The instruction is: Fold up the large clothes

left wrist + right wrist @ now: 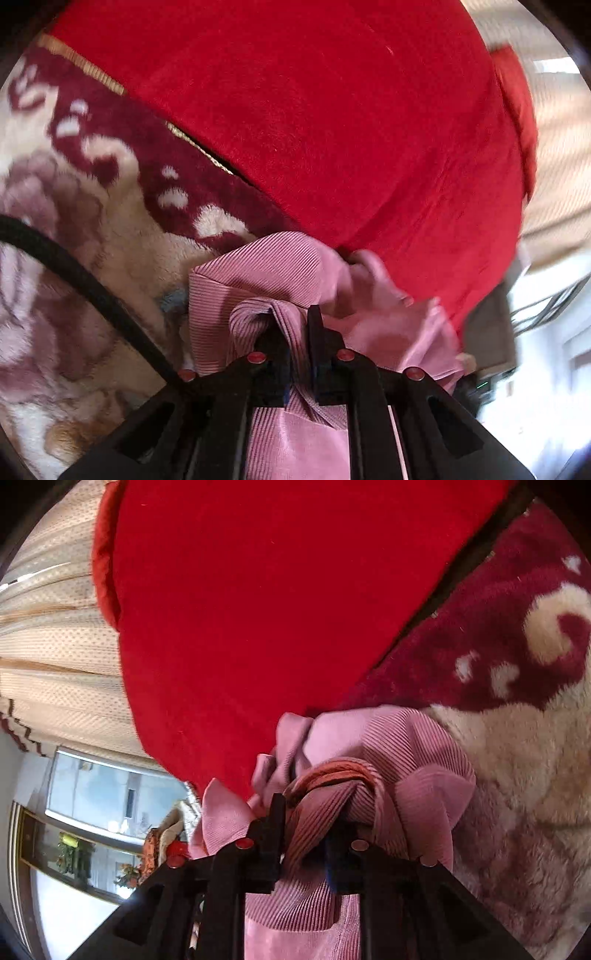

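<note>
A pink ribbed garment (pixel 258 266) is bunched in front of both cameras. My left gripper (pixel 291 325) is shut on a fold of it, with cloth squeezed between the black fingers and hanging below. In the right wrist view the same pink garment (pixel 388 738) is bunched, with an orange-brown trim band near the fingers. My right gripper (pixel 306 819) is shut on a ribbed fold of it. Both held parts are lifted just above a patterned fleece blanket (pixel 92 221).
A large red plush cover (pixel 314 110) lies beyond the garment, also in the right wrist view (pixel 240 609). The maroon and cream blanket (pixel 517 738) is beneath. A black cable (pixel 74 273) crosses at left. Beige curtains (pixel 48 646) and a window (pixel 103 786) are behind.
</note>
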### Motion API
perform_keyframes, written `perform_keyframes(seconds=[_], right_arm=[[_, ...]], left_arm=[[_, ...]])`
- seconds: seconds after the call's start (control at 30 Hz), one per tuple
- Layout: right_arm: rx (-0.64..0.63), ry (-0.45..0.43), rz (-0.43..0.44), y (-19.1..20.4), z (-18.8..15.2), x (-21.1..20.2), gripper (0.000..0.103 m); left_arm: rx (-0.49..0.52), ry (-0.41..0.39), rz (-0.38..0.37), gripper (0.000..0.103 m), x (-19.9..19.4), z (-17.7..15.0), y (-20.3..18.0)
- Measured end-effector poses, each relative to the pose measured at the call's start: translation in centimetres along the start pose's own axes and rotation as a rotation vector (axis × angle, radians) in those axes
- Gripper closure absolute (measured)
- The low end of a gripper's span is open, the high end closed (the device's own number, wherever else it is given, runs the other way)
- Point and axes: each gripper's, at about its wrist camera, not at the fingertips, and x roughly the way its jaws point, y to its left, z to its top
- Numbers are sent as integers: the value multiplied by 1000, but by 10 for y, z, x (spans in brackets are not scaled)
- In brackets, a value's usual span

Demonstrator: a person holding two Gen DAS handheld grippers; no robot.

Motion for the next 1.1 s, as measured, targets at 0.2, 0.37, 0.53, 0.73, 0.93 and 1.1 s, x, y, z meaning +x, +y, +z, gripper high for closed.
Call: perform_keyframes(seconds=[0.2, 0.37, 0.53, 0.73, 0.93, 1.1], right_arm=[[26, -129, 89, 12, -12, -33, 26], [-189, -269, -48, 57, -35, -83, 26], [-450, -192, -177, 112, -79, -51, 58], [-637, -89, -401, 119, -111, -2, 64], [-515, -47, -601, 73, -92, 10, 65], [-572, -138, -564, 102, -97, 1, 63]], left_arm=[[-49, -319, -85, 15, -66, -21, -21], [38, -421, 63, 14, -102, -74, -55], [112, -358, 210, 14, -94, -134, -71], [160, -316, 474, 15, -72, -140, -57], [84, -243, 601, 10, -51, -122, -20], [190, -321, 637, 10, -63, -127, -47]])
